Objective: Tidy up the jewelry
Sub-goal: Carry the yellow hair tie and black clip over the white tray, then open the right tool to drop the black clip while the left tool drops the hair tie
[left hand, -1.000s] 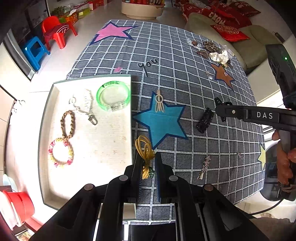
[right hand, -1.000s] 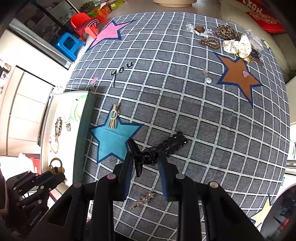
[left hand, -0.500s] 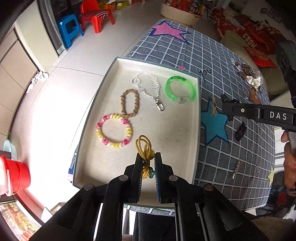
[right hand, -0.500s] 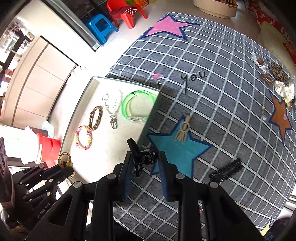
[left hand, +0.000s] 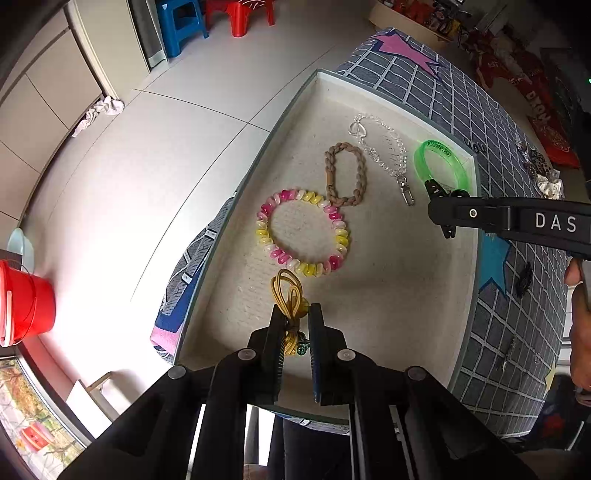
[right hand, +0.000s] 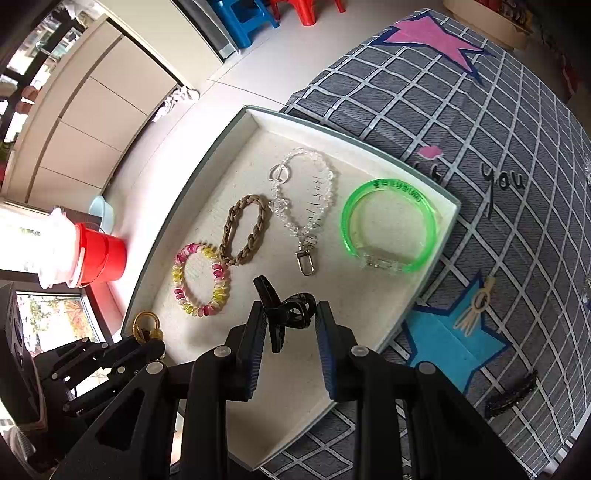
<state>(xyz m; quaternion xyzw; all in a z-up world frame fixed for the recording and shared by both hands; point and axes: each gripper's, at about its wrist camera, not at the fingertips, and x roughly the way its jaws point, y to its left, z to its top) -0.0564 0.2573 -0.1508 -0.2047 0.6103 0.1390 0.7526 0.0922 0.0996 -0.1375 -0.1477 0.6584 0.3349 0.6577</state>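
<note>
The left gripper (left hand: 295, 325) was closed on a gold cord loop (left hand: 288, 291), held over the tray (left hand: 476, 280) floor just near of the pink-and-yellow bead bracelet (left hand: 303, 232). The right gripper (right hand: 290, 325) clamped a black hair clip (right hand: 286, 314) above bare tray floor.

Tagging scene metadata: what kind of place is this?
Likely a home living room: tiled floor, small plastic kids' stools, red cushions, and a star-print tablecloth under the jewelry tray.

Light: we see bright daylight from the window (right hand: 48, 314) at lower left.
Glare: floor (left hand: 110, 236) washed white.
Edges: strong fisheye bending, dark corners.
Focus: sharp on the tray (right hand: 207, 166).
</note>
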